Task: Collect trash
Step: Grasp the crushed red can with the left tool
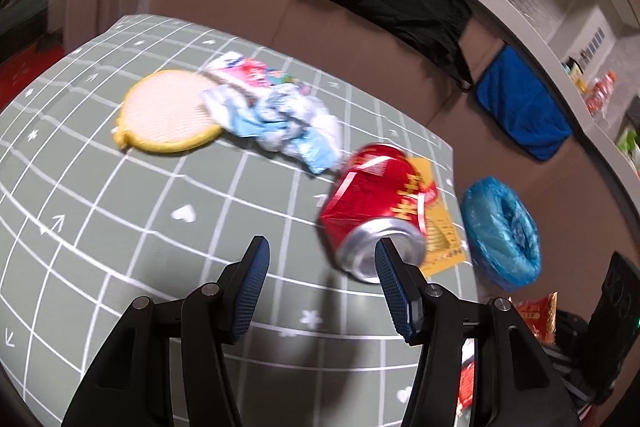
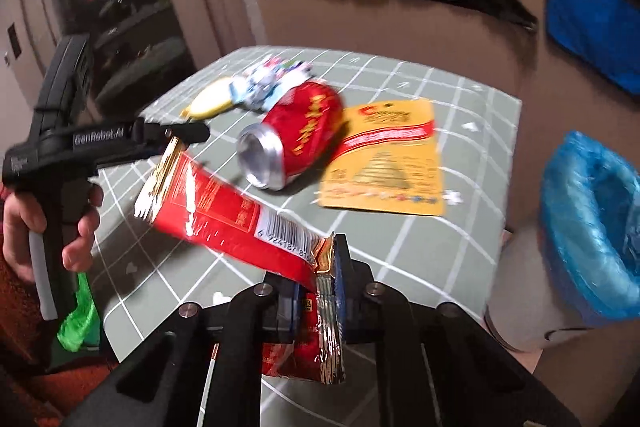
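Right gripper (image 2: 316,291) jaws clamped on red snack wrapper (image 2: 224,211). Left gripper (image 1: 318,267) jaws wide open, nothing between them, dented red can (image 1: 372,203) lying just ahead on yellow card (image 2: 384,163). Crumpled wrappers (image 1: 276,111) farther left; blue-lined bin (image 1: 502,231) right of table (image 1: 120,227).

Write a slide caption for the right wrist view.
Right gripper clamps a red wrapper above the table; dented can lies ahead.

Left wrist view: low over desk (image 1: 120,227), facing far-right toward red can (image 1: 372,203). Right wrist view: higher, nearer desk's near edge, facing far. Shared: can (image 2: 296,135), yellow card (image 2: 388,163), blue-lined bin (image 2: 592,227).
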### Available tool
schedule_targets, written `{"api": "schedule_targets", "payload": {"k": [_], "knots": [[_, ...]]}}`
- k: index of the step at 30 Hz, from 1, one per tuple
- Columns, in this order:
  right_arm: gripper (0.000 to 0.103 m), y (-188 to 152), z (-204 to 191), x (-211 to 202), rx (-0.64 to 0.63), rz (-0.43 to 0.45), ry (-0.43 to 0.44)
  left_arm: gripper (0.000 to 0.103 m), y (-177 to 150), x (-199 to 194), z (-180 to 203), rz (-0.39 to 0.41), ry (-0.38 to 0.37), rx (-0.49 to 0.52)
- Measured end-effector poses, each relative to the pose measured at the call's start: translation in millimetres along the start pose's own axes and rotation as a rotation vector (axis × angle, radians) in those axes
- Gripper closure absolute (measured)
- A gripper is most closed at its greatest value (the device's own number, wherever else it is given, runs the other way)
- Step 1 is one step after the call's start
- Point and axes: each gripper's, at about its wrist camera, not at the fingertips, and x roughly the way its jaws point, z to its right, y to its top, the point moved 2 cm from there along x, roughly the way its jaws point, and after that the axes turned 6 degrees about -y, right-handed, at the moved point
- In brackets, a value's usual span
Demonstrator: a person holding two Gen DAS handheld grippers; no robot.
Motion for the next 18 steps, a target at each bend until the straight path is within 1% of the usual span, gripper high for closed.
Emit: {"api": "schedule_targets", "payload": {"k": [4,6,7,9,11,13,14,17,18], "knots": [[0.091,1,20,-11,0.065,0.034,-0.016,0.047,5,4,25,-0.003,-0.016,0.069],[0.091,1,32,-15,0.101,0.041,-0.018,0.047,14,14,43,-0.008,-0.028,0.113],[0.091,0,36,-16,0.116,0.045,-0.019,0.047,18,20,50,-0.010,-0.022,0.138],[0.091,-2,43,-20,0.136,0.050,-0.024,0.047,29,40,64,-0.038,0.024,0.220],[0.091,-5,47,-23,0.147,0.052,-0.030,0.047,38,58,71,-0.066,0.092,0.272],[0.091,-9,50,-23,0.153,0.050,-0.029,0.047,47,72,65,-0.087,0.135,0.271],[0.091,-10,51,-22,0.155,0.048,-0.030,0.047,49,74,61,-0.092,0.138,0.258],[0.091,-14,56,-16,0.168,0.030,-0.029,0.046,48,82,41,-0.139,0.095,0.179],[0.090,-14,57,-14,0.176,0.024,-0.026,0.046,46,87,34,-0.168,0.073,0.146]]}}
